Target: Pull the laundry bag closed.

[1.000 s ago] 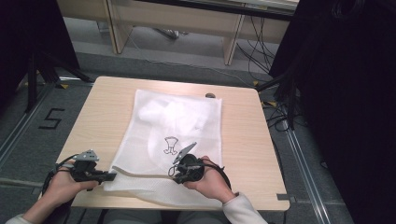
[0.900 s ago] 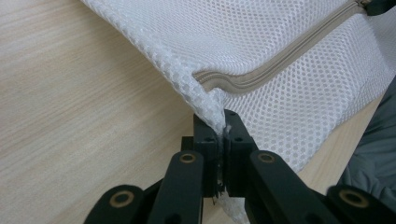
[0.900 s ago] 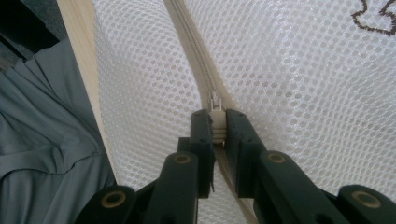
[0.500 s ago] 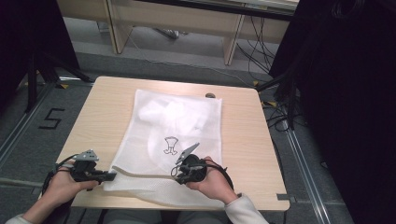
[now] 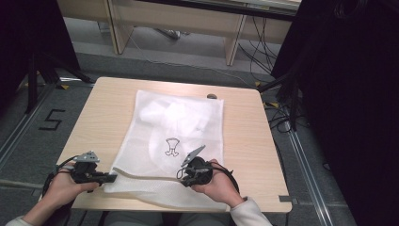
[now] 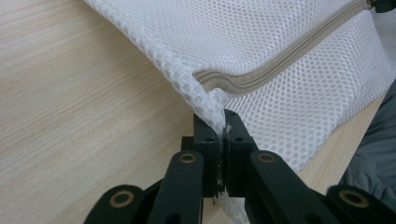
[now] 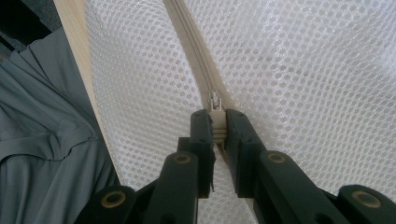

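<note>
A white mesh laundry bag (image 5: pixel 181 127) lies flat on the wooden table (image 5: pixel 244 136), with a white garment bearing a small dark print (image 5: pixel 172 146) inside. A beige zipper (image 5: pixel 146 176) runs along its near edge. My left gripper (image 5: pixel 112 178) is shut on the bag's near left corner (image 6: pixel 212 109), where the zipper (image 6: pixel 280 65) ends. My right gripper (image 5: pixel 183 176) is shut on the zipper pull (image 7: pixel 215 105), midway along the zipper (image 7: pixel 187 32). Each gripper is held in a hand at the table's near edge.
The bag's near edge hangs slightly over the table's front edge (image 7: pixel 74 37), close to the person's grey clothing (image 7: pixel 42 130). A small dark object (image 5: pixel 211 96) sits on the table beyond the bag. Bare wood lies left (image 6: pixel 70 93) and right of the bag.
</note>
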`<action>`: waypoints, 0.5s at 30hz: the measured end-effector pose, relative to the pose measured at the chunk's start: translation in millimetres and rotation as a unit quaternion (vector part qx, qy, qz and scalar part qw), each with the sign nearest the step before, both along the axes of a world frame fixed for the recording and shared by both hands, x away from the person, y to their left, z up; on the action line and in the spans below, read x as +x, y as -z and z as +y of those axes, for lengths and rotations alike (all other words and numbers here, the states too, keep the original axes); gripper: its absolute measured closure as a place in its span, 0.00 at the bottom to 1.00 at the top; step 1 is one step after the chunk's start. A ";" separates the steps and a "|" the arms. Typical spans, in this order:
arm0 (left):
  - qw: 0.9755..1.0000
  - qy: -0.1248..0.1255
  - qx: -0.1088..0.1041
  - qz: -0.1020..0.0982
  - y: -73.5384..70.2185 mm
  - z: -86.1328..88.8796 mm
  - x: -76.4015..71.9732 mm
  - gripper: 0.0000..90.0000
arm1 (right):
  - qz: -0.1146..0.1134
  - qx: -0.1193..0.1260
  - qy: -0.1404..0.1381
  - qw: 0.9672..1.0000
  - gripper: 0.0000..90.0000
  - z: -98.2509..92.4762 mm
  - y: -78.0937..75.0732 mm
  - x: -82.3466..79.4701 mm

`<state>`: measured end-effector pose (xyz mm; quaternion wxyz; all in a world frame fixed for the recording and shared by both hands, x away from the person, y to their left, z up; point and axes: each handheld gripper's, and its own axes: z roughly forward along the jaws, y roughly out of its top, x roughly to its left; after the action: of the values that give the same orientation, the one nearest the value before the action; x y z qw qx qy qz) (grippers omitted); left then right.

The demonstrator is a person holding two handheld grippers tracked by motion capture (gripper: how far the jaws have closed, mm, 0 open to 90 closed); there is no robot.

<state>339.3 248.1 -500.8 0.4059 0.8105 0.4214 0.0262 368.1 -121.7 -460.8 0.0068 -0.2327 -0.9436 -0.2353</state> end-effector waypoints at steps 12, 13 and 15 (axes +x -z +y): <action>1.000 0.002 0.003 0.000 -0.2 0.7 0.3 0.95 | 0.002 0.000 0.004 1.000 0.91 -6.1 0.2 -1.3; 1.000 0.002 0.003 0.000 -0.2 0.8 0.3 0.95 | 0.003 -0.002 0.005 1.000 0.91 -6.5 0.3 -1.5; 1.000 0.002 0.007 0.001 -0.9 1.0 0.2 0.95 | 0.004 0.002 0.005 1.000 0.91 -7.4 1.1 -1.6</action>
<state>339.5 249.1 -499.9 0.3998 0.8143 0.4199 0.0279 366.5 -129.1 -461.9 0.0095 -0.2386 -0.9420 -0.2359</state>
